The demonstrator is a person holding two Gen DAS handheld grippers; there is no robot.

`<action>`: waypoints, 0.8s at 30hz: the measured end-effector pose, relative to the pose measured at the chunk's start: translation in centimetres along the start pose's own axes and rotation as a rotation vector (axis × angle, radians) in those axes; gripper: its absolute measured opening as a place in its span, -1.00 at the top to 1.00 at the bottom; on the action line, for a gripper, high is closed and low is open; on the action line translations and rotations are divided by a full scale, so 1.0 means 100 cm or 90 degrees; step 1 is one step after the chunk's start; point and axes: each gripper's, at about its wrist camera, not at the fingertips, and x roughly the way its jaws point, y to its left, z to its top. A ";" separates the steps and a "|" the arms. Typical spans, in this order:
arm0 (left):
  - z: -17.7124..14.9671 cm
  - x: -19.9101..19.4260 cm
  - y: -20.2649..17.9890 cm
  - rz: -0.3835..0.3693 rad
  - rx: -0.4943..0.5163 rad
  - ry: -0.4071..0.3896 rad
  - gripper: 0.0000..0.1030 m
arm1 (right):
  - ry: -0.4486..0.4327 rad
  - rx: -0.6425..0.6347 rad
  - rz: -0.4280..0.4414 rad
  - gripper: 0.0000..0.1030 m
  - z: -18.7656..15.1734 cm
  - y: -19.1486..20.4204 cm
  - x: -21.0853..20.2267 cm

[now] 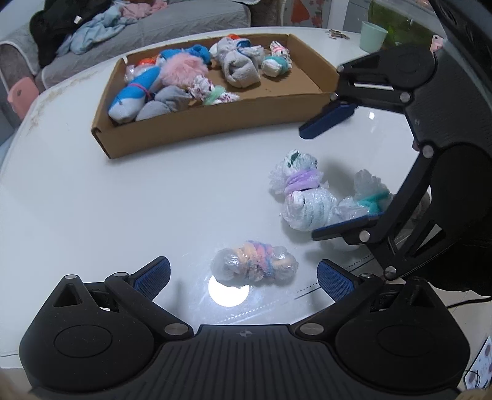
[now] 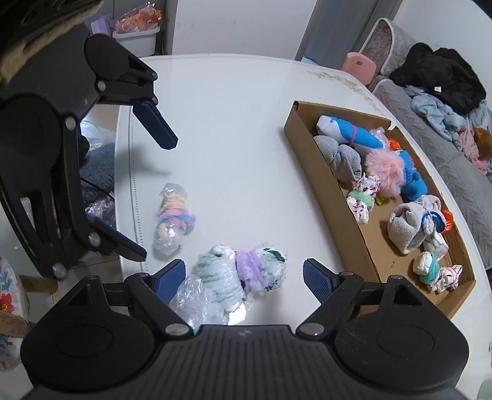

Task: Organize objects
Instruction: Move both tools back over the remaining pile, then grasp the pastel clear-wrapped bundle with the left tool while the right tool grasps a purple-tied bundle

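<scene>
A shallow cardboard box (image 1: 196, 126) (image 2: 310, 160) on the white table holds several rolled socks and soft bundles. Three plastic-wrapped bundles lie loose on the table. A pastel striped bundle (image 1: 255, 265) (image 2: 172, 220) lies between the fingers of my open left gripper (image 1: 243, 277) (image 2: 153, 190). A purple-banded bundle (image 1: 299, 184) (image 2: 246, 270) lies between the fingers of my open right gripper (image 2: 244, 277) (image 1: 335, 172). A teal-banded bundle (image 1: 369, 197) (image 2: 193, 295) lies against it, partly hidden by the right gripper's lower finger.
The white table (image 1: 123, 215) has a round edge, with a grey sofa (image 1: 172, 18) and clothes behind it. A mint cup (image 1: 372, 35) stands at the table's far right. A pink block (image 2: 359, 66) sits beyond the table.
</scene>
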 end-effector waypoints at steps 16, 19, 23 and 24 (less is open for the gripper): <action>-0.004 0.015 -0.005 -0.016 0.023 0.012 -0.38 | 0.039 0.012 0.029 -0.19 0.004 0.006 0.007; -0.002 0.014 -0.004 -0.022 0.019 0.009 -0.32 | 0.037 0.029 0.030 -0.18 0.005 0.002 0.005; -0.001 0.012 -0.002 -0.025 0.014 0.004 -0.30 | 0.020 0.065 0.028 -0.18 0.006 -0.008 0.001; -0.001 0.011 -0.002 -0.023 0.014 0.001 -0.30 | 0.015 0.073 0.030 -0.18 0.006 -0.011 0.000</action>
